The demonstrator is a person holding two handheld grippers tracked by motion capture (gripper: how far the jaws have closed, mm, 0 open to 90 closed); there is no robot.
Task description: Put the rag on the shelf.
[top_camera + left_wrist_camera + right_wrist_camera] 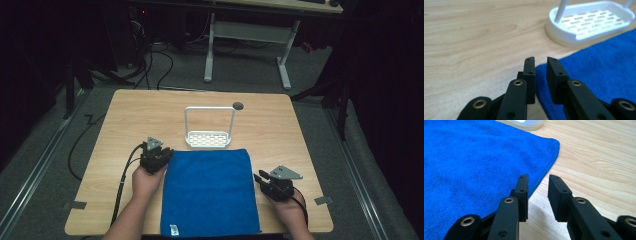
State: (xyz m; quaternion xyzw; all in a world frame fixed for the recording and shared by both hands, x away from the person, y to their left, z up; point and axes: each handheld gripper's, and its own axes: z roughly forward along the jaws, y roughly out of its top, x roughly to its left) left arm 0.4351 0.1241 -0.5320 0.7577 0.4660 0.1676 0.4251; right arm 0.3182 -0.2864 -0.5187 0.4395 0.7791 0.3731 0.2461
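Blue towel [210, 192] flat on table [125, 115] before me, near edge at table's front edge, long axis running front to back. My left gripper [159, 156] at towel's far left corner, jaws slightly apart, gripping nothing. My right gripper [261, 179] just off towel's right edge, jaws apart, empty. Beyond towel: white rack [209, 131], touching far edge.

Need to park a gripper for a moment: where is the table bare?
Bare wood: the far strip behind the white rack, and the table margins left and right of the blue cloth. Crowded: both cloth side edges, where the left gripper and right gripper sit.
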